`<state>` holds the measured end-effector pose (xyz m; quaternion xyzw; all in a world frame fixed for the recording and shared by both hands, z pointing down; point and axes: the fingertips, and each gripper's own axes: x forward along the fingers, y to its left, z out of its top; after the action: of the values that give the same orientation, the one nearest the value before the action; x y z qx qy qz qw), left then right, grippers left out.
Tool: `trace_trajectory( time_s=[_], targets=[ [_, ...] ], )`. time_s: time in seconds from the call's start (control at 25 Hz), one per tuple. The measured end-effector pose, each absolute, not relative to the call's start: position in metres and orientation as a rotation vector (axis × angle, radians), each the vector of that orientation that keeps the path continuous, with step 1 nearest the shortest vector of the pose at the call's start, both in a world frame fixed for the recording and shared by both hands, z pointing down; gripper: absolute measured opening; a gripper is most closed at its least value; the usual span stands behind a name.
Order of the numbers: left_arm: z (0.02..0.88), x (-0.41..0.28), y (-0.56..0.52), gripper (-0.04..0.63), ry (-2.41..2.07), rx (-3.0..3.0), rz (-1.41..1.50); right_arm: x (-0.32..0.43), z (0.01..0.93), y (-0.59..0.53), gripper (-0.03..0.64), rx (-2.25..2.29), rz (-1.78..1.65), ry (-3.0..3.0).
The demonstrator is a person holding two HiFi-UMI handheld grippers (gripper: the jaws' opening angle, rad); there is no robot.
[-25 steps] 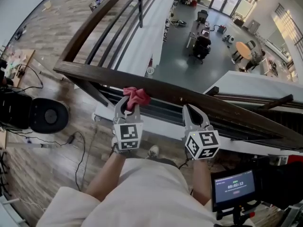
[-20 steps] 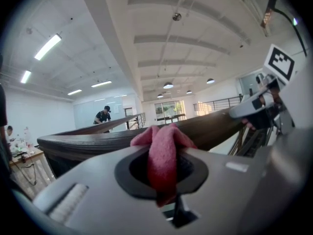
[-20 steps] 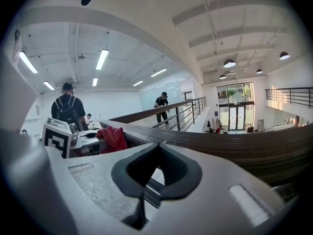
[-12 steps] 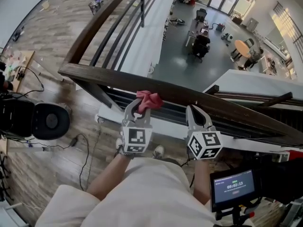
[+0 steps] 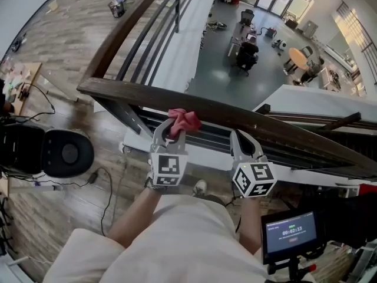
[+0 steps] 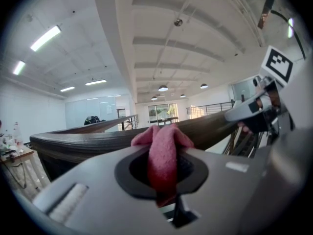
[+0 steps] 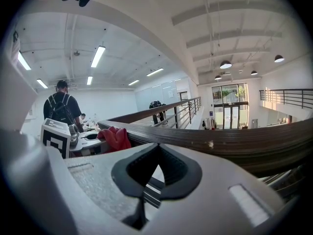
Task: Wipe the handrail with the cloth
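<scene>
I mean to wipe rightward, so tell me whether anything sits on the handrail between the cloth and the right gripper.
Nothing visible does. The red cloth, pinched in the left gripper, lies against the wooden handrail, and the rail's top is bare up to the right gripper.

Bright and even: long ceiling strip lights (image 6: 45, 37), daylight from tall glass doors (image 7: 222, 104), soft sheen on the dark wooden handrail (image 5: 235, 119); fisheye bending, black corners, blurred foreground.

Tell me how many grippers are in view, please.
2. The left gripper is at the handrail, shut on the red cloth. The right gripper is to its right, shut and empty, near the same handrail. None seems hidden.
</scene>
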<state>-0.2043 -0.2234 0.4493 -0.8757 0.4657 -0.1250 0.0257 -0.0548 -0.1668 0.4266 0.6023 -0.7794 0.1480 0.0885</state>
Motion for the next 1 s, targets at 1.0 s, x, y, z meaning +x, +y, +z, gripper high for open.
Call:
trace_trajectory(
  time_s=[1.0],
  targets=[
    [0.453, -0.251, -0.242, 0.041, 1.521, -2.693, -0.382, -0.103, 0.411, -0.189, 0.003, 1.710, 0.416, -2.352]
  ],
)
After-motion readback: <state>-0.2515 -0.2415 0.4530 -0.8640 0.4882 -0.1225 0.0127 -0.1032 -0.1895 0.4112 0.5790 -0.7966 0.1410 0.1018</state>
